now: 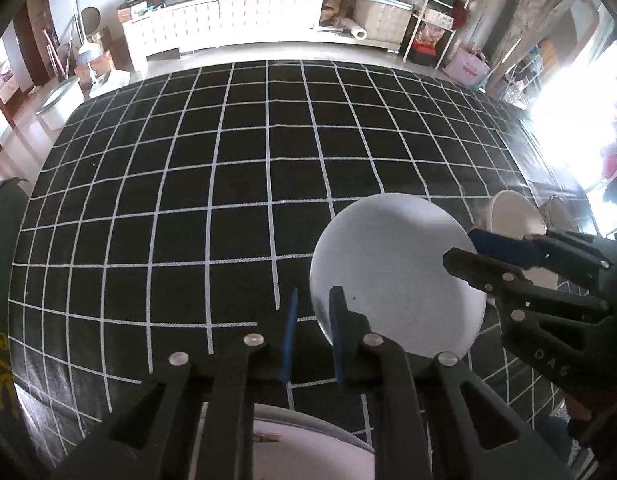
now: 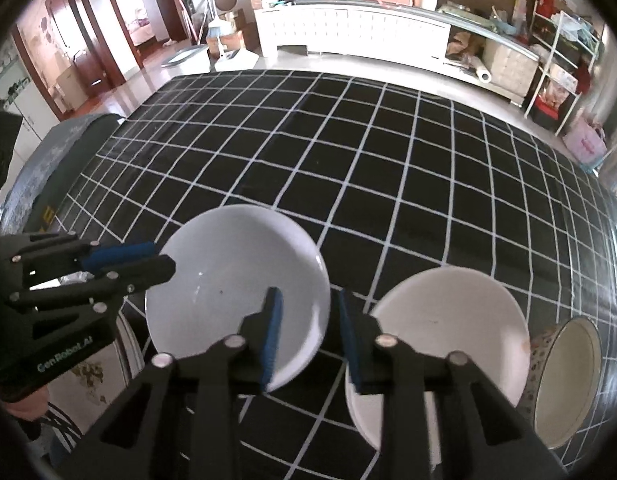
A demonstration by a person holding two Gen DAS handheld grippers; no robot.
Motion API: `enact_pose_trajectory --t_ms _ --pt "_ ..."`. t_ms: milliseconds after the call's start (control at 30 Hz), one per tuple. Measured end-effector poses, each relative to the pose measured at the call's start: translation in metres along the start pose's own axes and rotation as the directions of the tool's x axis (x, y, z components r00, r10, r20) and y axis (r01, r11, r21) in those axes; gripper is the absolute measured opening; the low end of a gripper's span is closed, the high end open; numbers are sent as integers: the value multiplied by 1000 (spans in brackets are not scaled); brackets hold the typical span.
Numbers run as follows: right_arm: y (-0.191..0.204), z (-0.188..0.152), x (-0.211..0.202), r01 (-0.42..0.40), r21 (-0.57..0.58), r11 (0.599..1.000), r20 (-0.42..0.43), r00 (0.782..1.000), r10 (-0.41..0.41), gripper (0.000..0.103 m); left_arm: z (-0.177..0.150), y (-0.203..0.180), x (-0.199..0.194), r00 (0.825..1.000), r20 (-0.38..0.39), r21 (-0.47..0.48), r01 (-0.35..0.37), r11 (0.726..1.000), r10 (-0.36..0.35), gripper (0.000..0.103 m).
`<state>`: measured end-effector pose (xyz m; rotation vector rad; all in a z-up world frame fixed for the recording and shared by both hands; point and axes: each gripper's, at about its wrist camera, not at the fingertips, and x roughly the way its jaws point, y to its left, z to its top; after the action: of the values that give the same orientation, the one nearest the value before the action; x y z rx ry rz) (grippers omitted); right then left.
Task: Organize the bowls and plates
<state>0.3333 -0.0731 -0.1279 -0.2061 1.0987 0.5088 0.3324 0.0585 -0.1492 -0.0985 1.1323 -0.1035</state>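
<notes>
STEP: closing in on white plate (image 2: 236, 280) from both sides | PLACE: on checked tablecloth (image 2: 388, 160), cream bowl (image 2: 448, 320) at its 3 o'clock | left gripper (image 1: 312, 336): jaws nearly closed, empty, astride plate rim at 9 | right gripper (image 2: 308, 336): part-open, astride rim at 4, not pinching | NEXT: likely clamp rim, lift toward bowl

Plates and bowls part-hidden behind 2 grippers

In the left wrist view, a decorated plate (image 1: 304, 446) is cut by the bottom edge and masked by the left gripper (image 1: 314, 336), its pattern unreadable; a cream bowl (image 1: 512, 216) sits half behind the right gripper (image 1: 460, 248). In the right wrist view, a patterned bowl (image 2: 564, 384) blurs at the lens rim, and a finger (image 2: 270, 336) overlaps the white bowl (image 2: 236, 280), contact unclear.
</notes>
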Motion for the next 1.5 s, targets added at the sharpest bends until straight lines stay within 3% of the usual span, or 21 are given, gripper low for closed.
enact_pose_trajectory --t_ms 200,633,1500 --pt "-8 -4 3 41 66 997 -13 999 -40 9 0 -3 7 1000 -28 -13 6 1000 -6 11" --pt "-2 -16 -4 67 88 994 -20 998 -65 9 -14 -7 2 998 -69 -36 3 999 -5 10" --pt "-14 -119 -61 85 191 978 -95 993 -68 9 -98 -66 -32 991 -104 13 84 996 -82 10"
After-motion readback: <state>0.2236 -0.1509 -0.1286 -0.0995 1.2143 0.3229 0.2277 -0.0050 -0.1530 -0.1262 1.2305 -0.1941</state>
